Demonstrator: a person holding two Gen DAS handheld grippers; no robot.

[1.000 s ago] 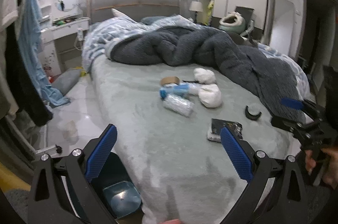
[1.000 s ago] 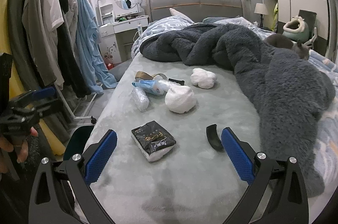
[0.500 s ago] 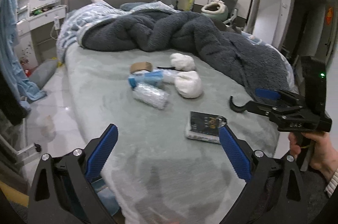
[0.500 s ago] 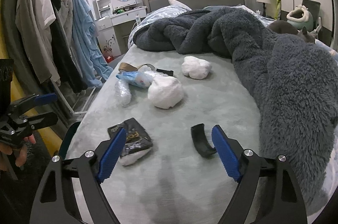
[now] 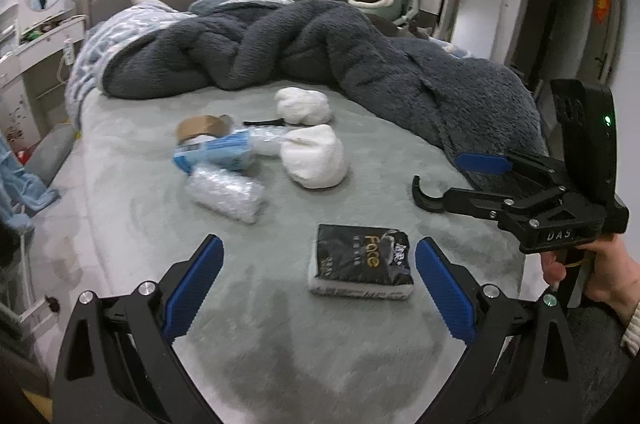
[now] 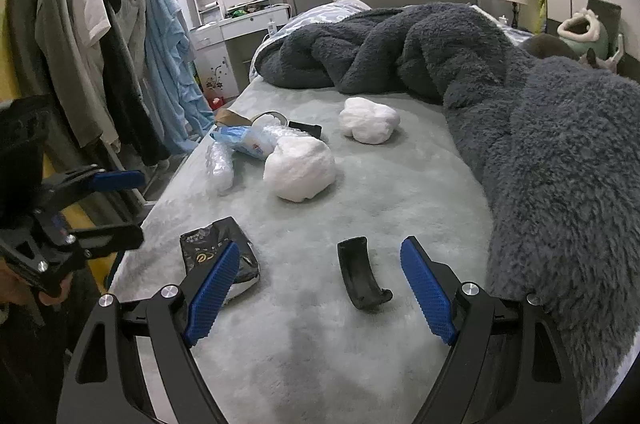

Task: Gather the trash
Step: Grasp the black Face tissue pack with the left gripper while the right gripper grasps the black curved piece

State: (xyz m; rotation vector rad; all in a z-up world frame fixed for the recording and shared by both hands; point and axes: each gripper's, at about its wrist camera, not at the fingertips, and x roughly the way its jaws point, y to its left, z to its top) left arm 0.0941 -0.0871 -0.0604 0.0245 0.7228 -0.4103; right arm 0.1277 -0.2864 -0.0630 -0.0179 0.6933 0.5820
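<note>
Both the right gripper (image 6: 320, 288) and left gripper (image 5: 318, 288) hover with ribbed blue pads spread wide over a plush grey-green bedspread (image 6: 400, 192), framing a curved black plastic scrap (image 6: 360, 274) and glossy black tissue pack (image 5: 362, 266), beyond which lie two white wads (image 6: 300, 168) and one bubble-wrap roll (image 5: 226, 190).

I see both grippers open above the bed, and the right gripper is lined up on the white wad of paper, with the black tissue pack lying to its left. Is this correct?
Not quite. The right gripper is lined up on the curved black plastic piece, not a white wad; the right wrist view shows it between the open fingers. Both grippers are open above the bed, and the black tissue pack lies to its left.
</note>
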